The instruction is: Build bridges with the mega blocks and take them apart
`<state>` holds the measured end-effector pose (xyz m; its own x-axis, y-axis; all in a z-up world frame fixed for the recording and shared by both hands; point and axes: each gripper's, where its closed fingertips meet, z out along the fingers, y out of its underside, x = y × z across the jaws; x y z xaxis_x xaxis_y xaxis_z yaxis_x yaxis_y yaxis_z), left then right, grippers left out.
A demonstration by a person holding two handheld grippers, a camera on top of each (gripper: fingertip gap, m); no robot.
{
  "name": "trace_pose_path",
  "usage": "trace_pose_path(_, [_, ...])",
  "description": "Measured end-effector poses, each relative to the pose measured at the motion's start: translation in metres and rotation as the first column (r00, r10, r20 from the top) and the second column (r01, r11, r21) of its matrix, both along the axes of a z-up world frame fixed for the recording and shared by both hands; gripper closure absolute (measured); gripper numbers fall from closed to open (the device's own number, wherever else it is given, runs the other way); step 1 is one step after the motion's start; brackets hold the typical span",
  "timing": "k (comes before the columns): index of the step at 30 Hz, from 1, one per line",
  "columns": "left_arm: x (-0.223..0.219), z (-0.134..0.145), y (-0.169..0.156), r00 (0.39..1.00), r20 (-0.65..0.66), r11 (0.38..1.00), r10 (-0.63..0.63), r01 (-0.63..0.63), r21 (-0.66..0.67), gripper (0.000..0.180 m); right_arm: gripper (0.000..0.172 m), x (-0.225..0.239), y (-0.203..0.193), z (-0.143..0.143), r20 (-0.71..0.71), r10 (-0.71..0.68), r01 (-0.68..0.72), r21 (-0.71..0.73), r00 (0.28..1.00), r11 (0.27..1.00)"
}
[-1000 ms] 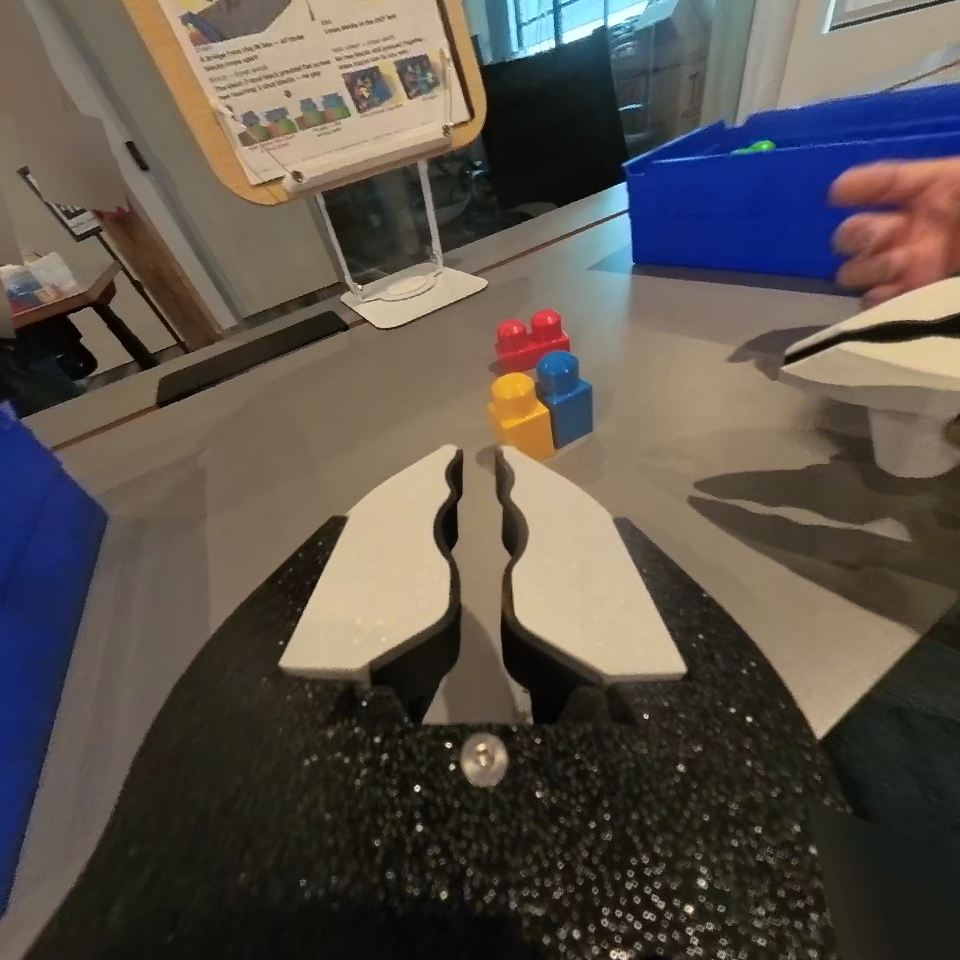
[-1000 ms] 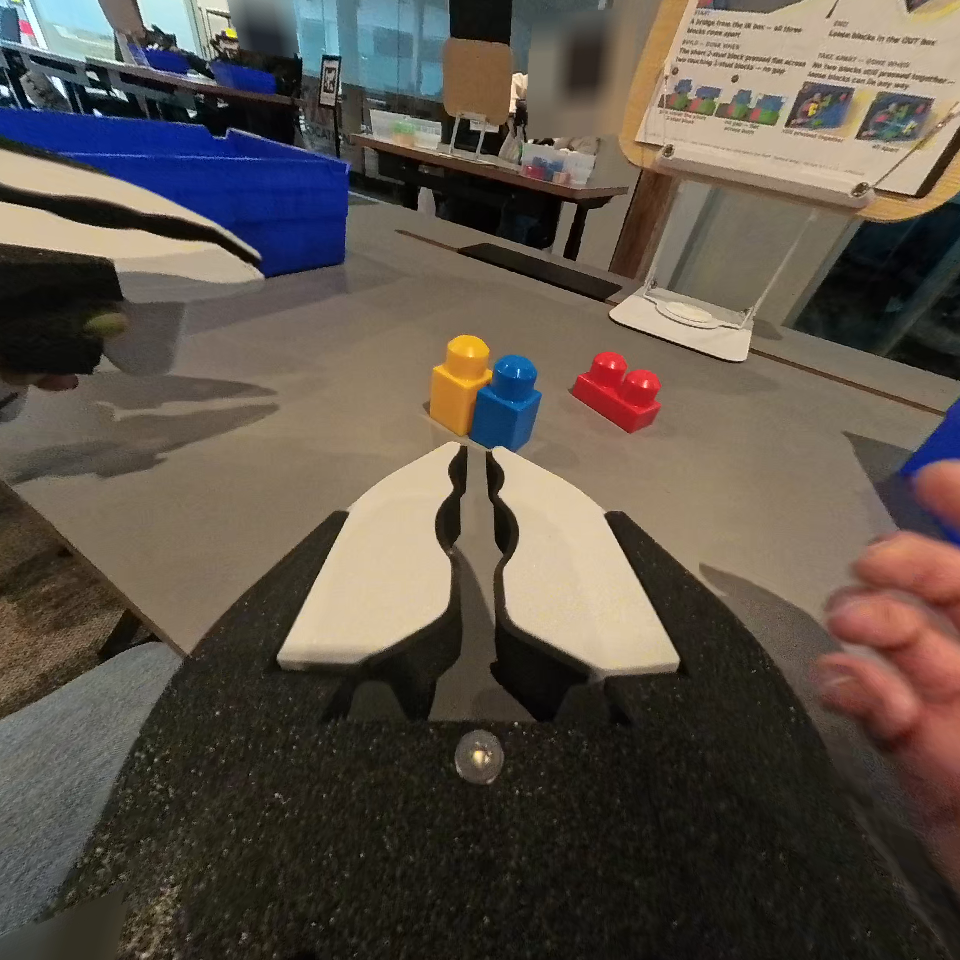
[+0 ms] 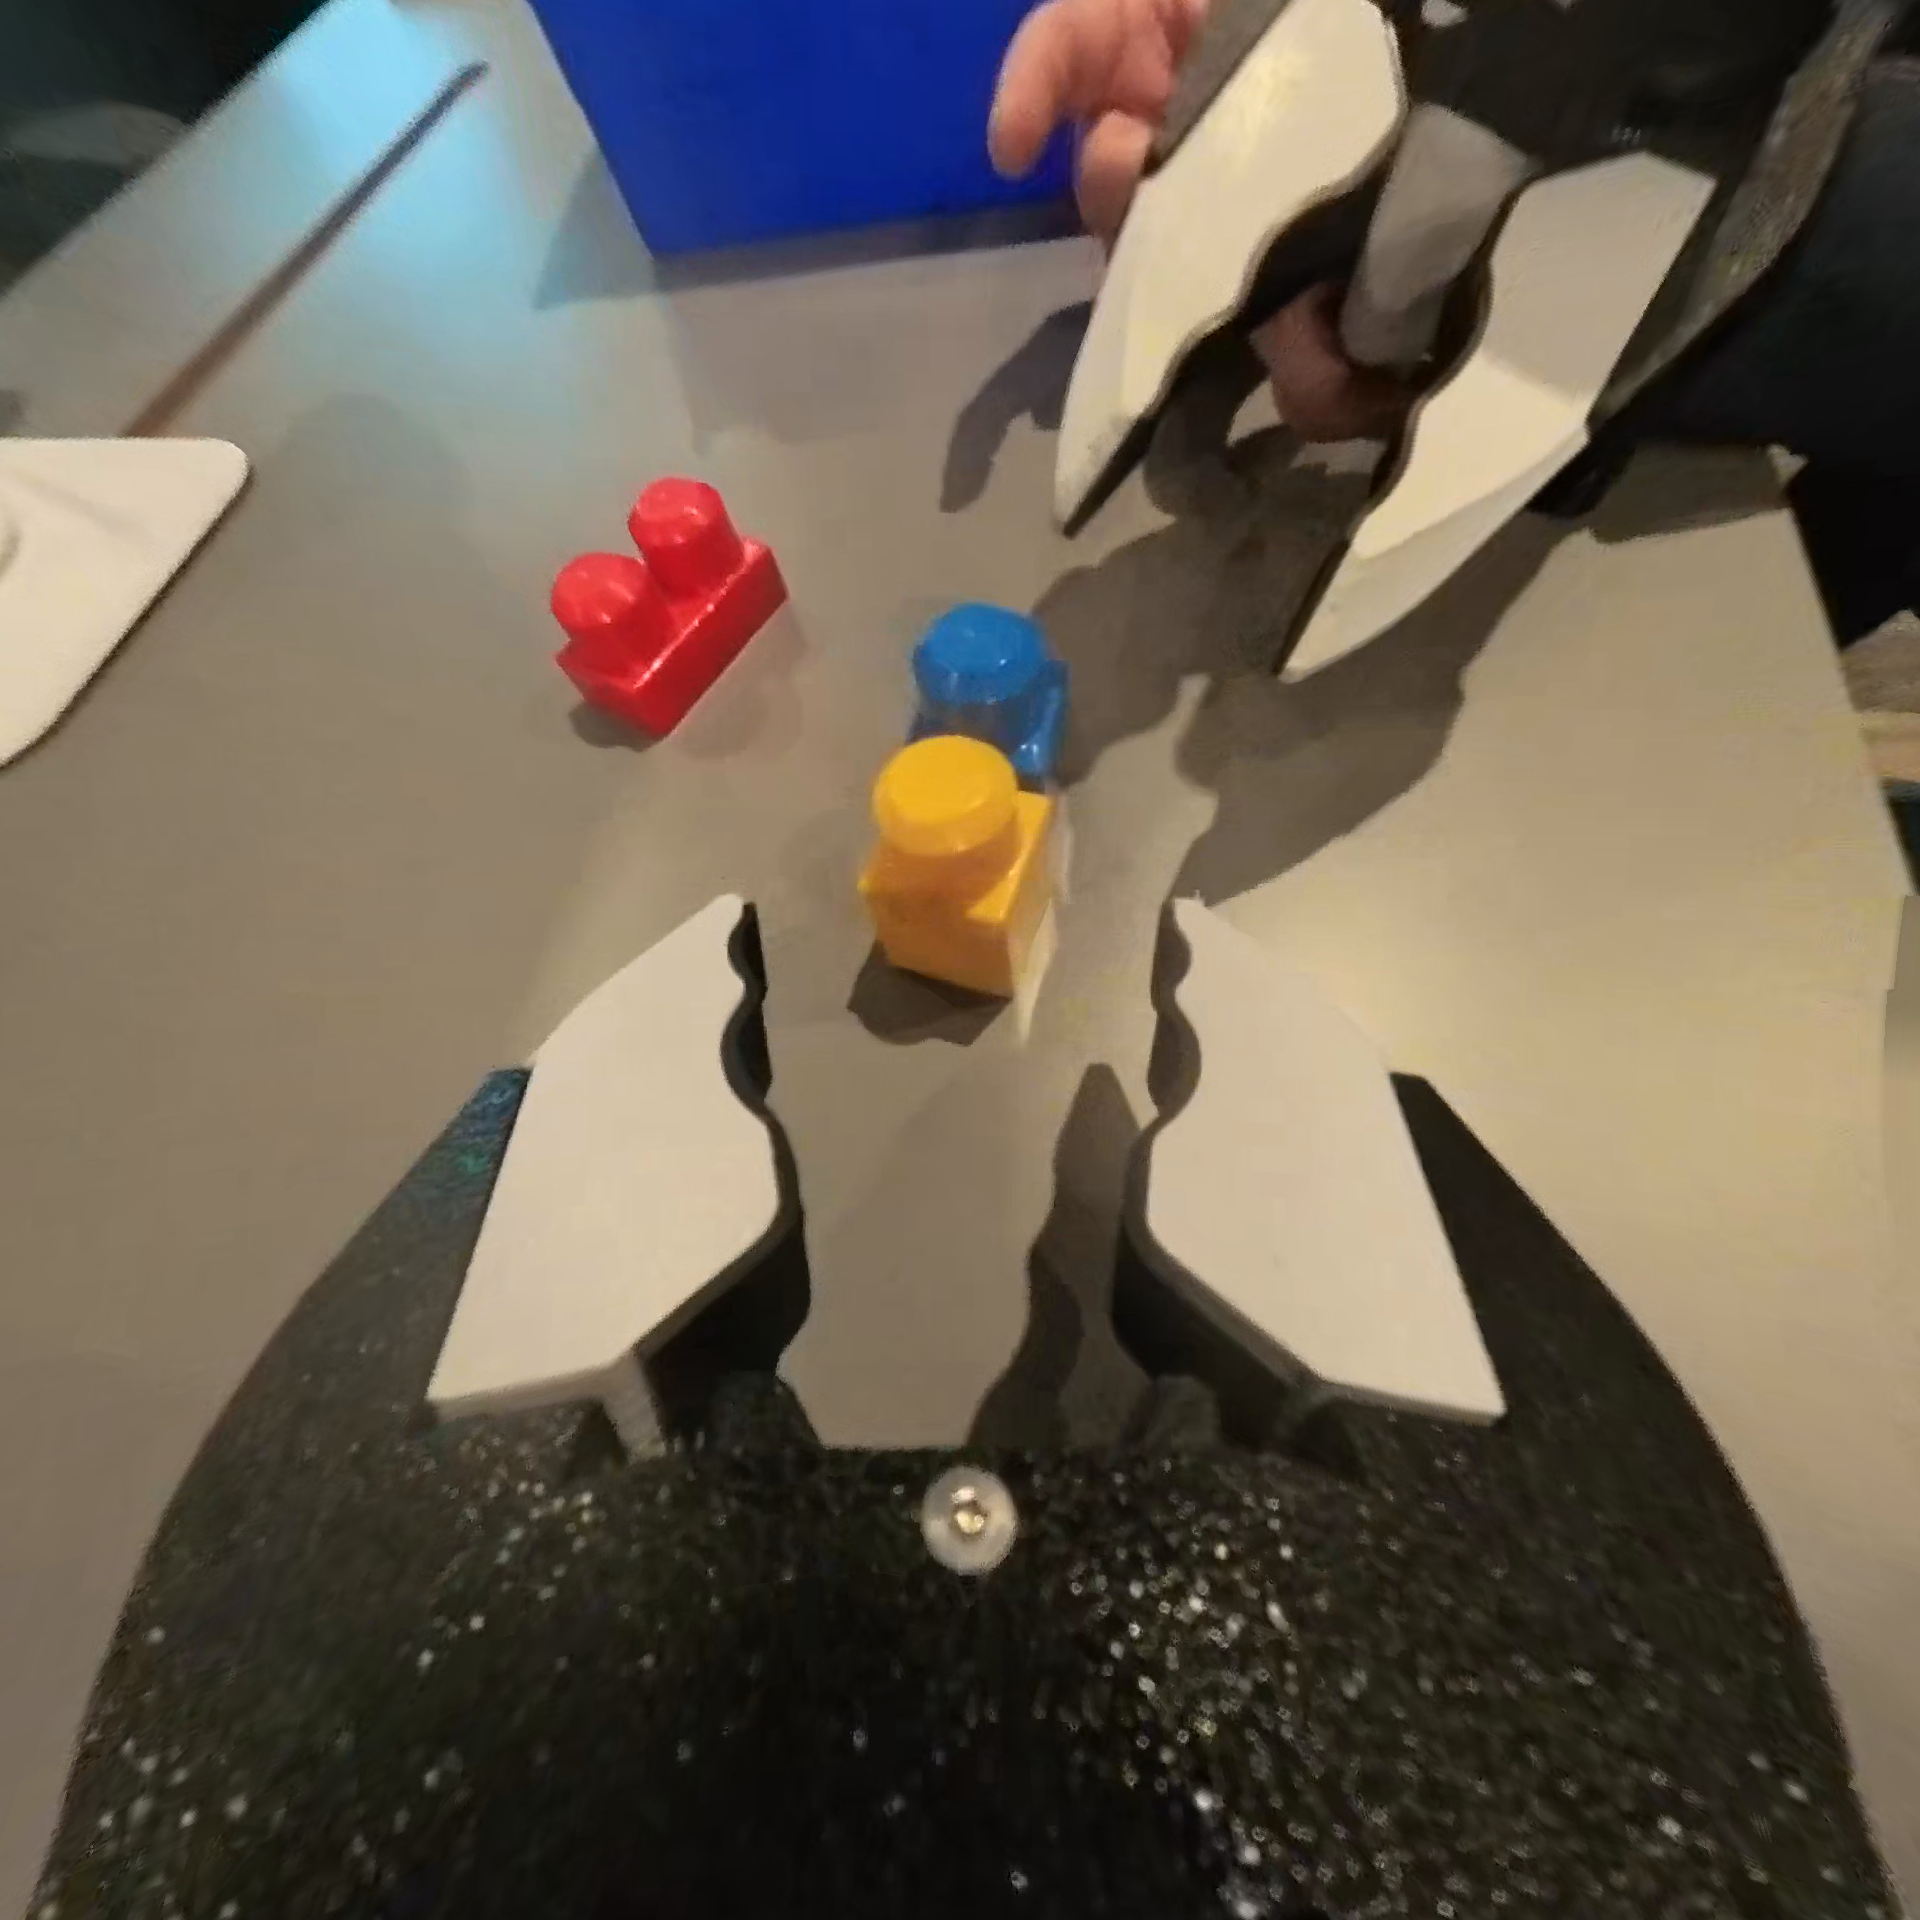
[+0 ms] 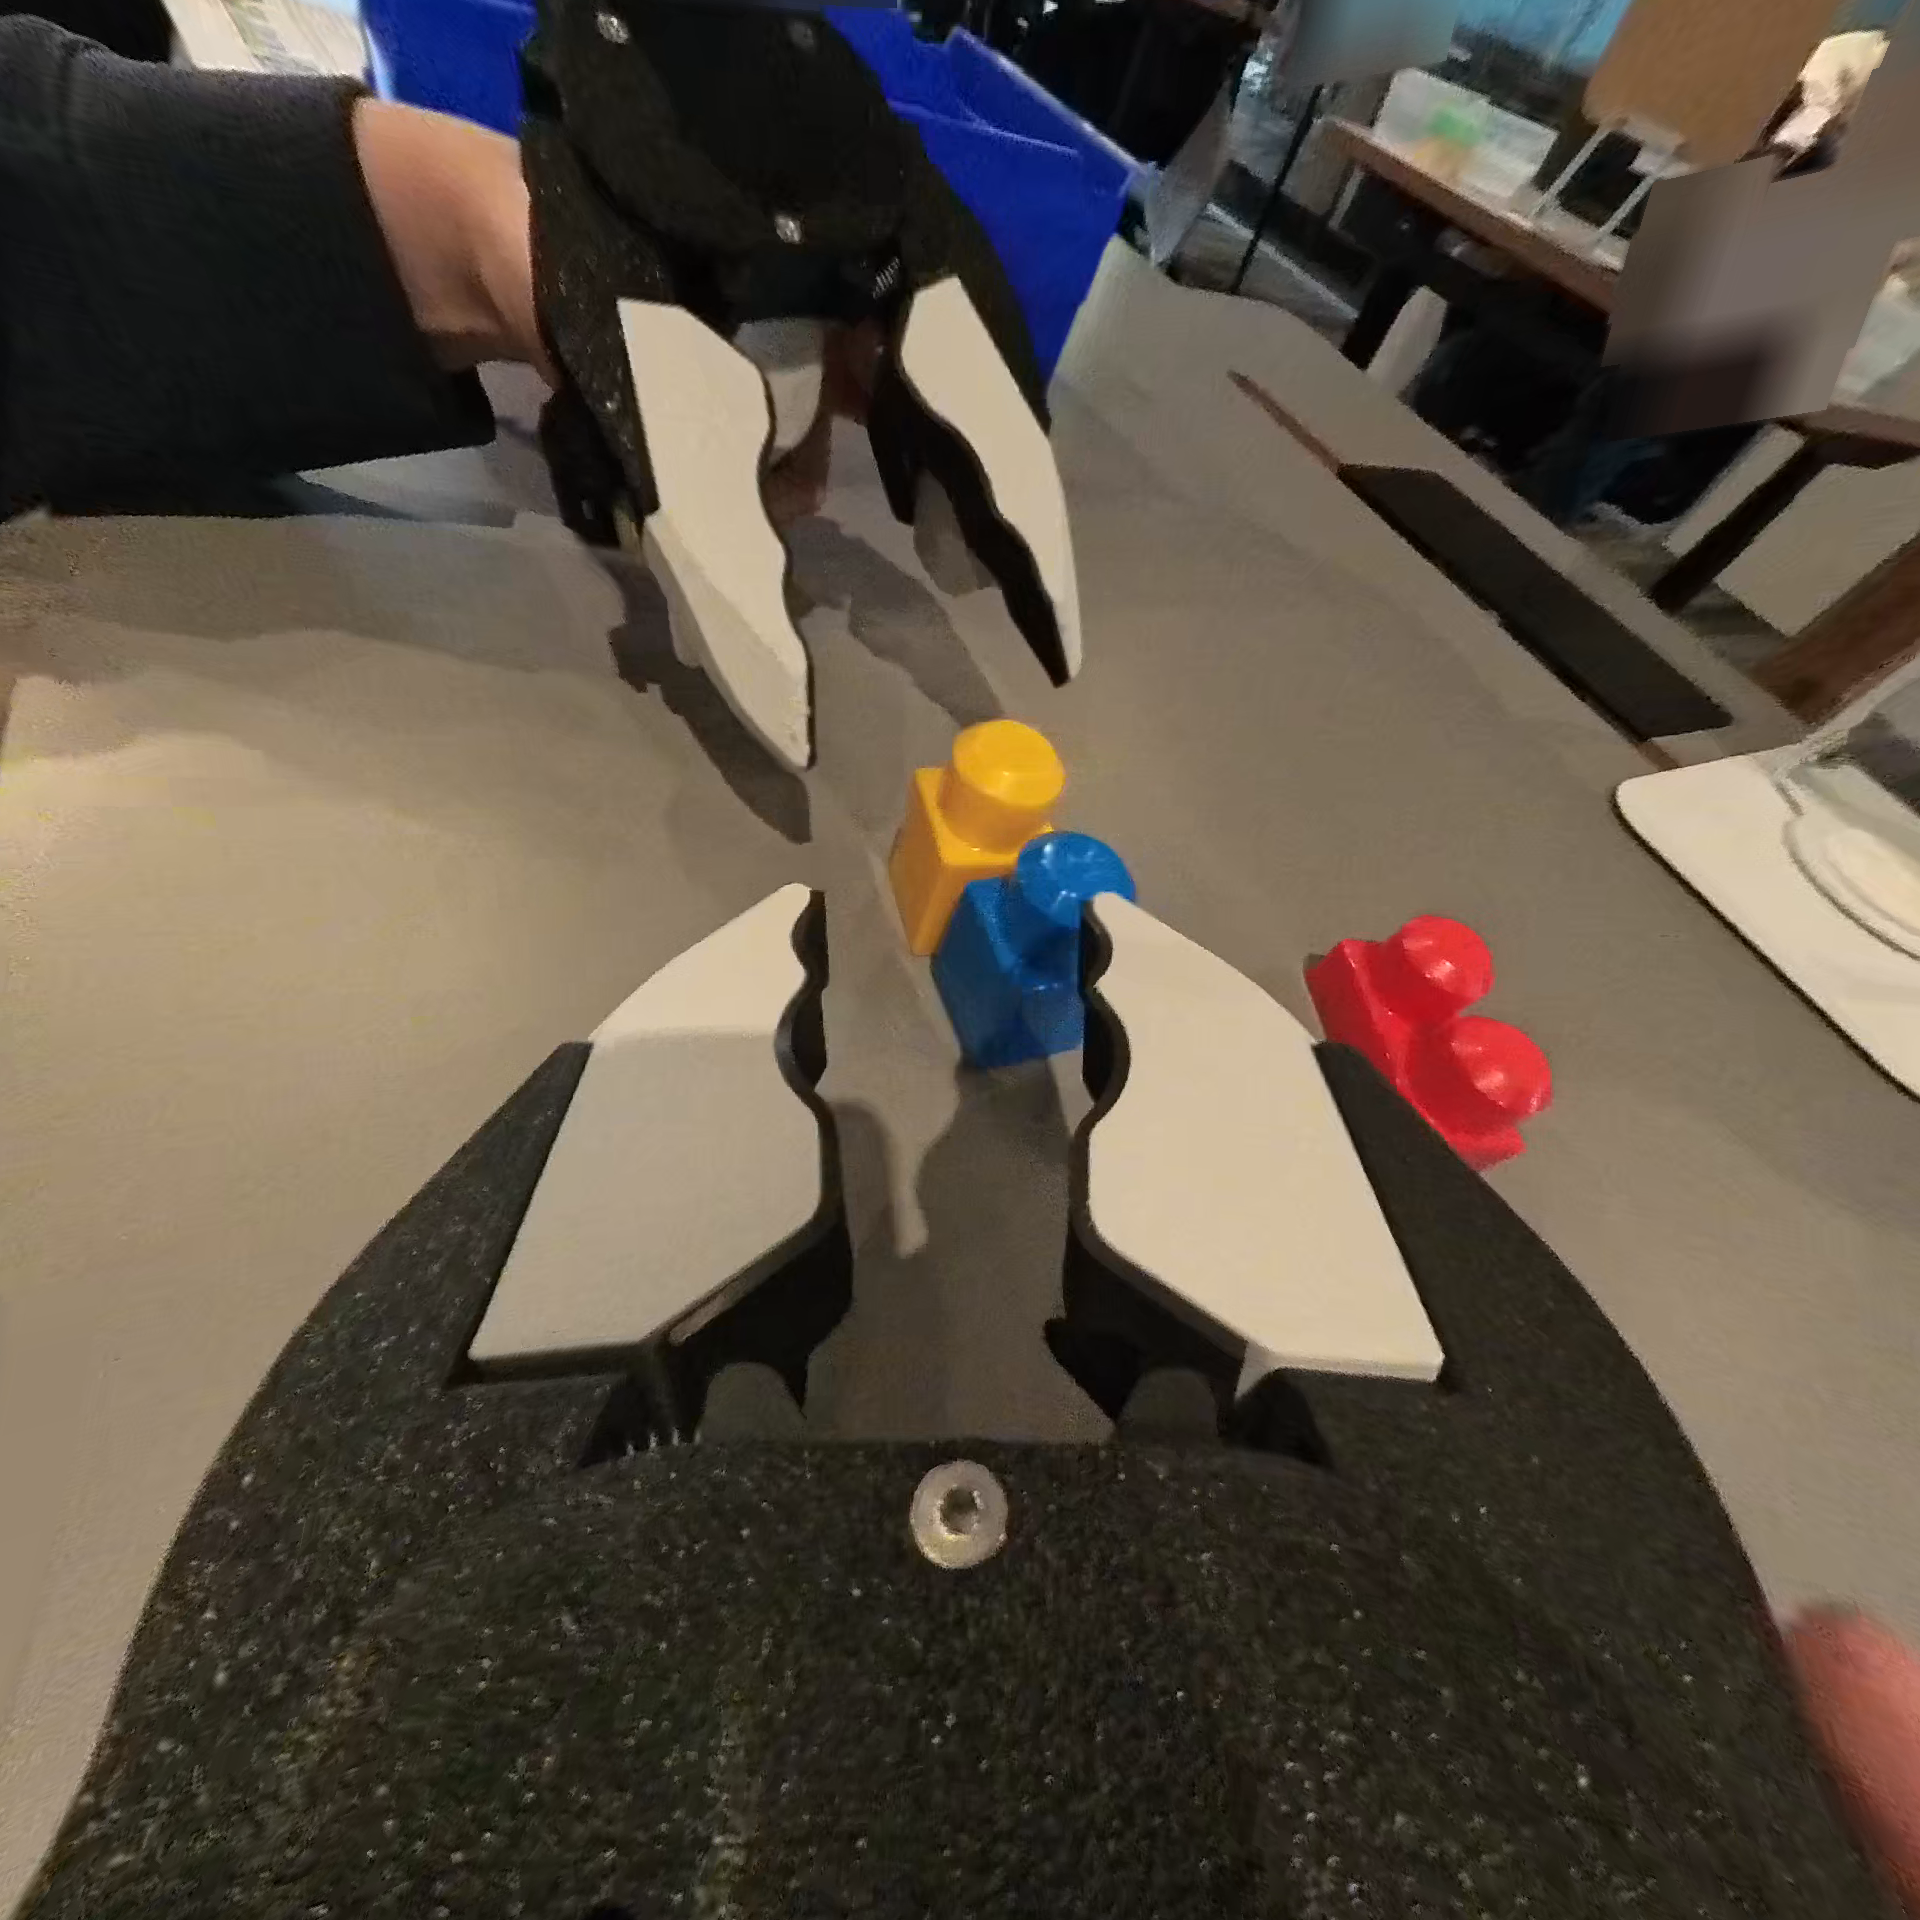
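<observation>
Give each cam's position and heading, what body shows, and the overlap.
Left wrist view: on the left gripper, open, aimed down at the yellow block; facing the right gripper and a hand.
Right wrist view: on the right gripper, open, facing the left gripper and a sleeve.
Shared: yellow, blue block, red block, table.
</observation>
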<state>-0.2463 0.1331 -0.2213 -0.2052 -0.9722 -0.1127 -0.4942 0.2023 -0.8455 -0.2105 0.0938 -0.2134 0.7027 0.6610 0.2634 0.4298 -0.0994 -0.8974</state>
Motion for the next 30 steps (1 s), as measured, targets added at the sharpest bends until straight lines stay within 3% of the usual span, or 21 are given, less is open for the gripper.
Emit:
trace_pose_path(8, [0.017,-0.019,-0.001,0.986,-0.099,0.991,-0.134,0.133,-0.016,0.102,0.130,0.014,0.018,0.002,-0.018,0.039,-0.040,-0.056,0.999,0.998])
trace_pose_path(15, [0.024,-0.026,-0.004,0.974,-0.110,0.980,-0.198,0.193,-0.058,0.106,0.171,0.024,0.019,-0.002,-0.054,-0.028,0.024,-0.080,0.998,0.996])
trace_pose_path(27, [0.017,-0.028,0.000,0.976,-0.105,0.982,-0.189,0.190,-0.001,0.127,0.171,0.031,0.019,-0.029,0.091,0.008,0.006,-0.151,0.996,0.989])
trace_pose_path(30, [0.015,-0.028,-0.002,0.974,-0.090,0.978,-0.206,0.205,-0.022,0.120,0.149,0.024,0.019,-0.023,0.010,0.092,-0.089,-0.149,0.996,0.985])
